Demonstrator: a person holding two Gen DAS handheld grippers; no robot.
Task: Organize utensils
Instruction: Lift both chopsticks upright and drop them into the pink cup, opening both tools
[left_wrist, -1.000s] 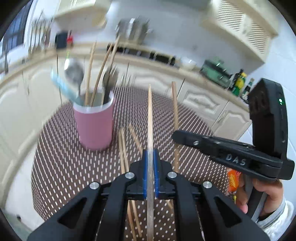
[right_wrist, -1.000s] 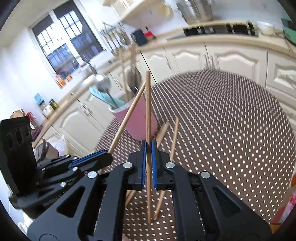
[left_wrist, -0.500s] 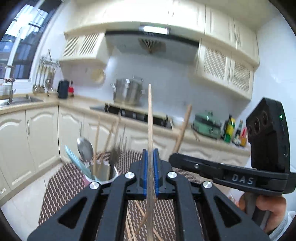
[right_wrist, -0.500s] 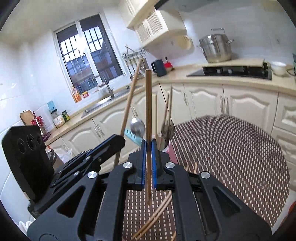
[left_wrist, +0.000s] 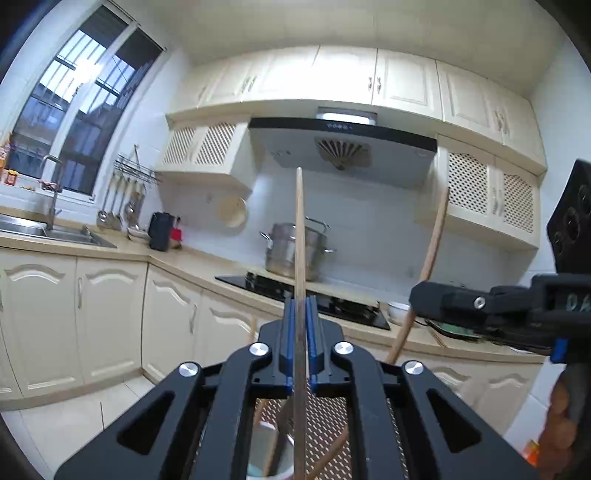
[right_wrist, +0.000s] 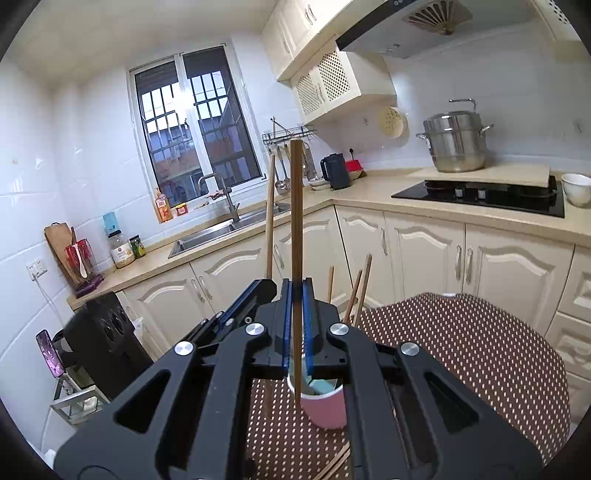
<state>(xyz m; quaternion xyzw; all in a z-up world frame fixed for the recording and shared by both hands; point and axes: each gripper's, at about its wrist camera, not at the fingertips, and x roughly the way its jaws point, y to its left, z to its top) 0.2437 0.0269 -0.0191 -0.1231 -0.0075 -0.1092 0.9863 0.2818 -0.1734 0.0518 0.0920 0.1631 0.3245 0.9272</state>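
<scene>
1. Where the brown dotted table (right_wrist: 480, 354) fills the lower right of the right wrist view, its rounded far edge curves towards the cream cabinets, and little of it shows in the left wrist view beyond a strip beneath the fingers.
2. On the table near its left edge stands a pink cup (right_wrist: 327, 408), upright, partly hidden behind the right gripper (right_wrist: 296, 332); a pale blue utensil lies inside it and several wooden chopsticks (right_wrist: 364, 280) lean out above its rim.
3. The right gripper has its fingers clenched on one dark wooden chopstick (right_wrist: 295, 221), held upright, with its lower tip hanging over the cup's mouth; whether the tip is inside the rim I cannot tell.
4. The left gripper (left_wrist: 300, 343) has its fingers clenched on a paler chopstick (left_wrist: 299, 240), also upright, rising in front of the steel pot (left_wrist: 295, 251) on the hob; the cup's pale rim (left_wrist: 266, 469) shows just below it.
5. Each gripper shows in the other's view: the left one at the lower left of the right wrist view with its chopstick (right_wrist: 270, 218) standing just beside the dark one, the right one at the right edge of the left wrist view.
6. More loose chopsticks (right_wrist: 338, 463) lie on the table near its front edge, under the right gripper.
</scene>
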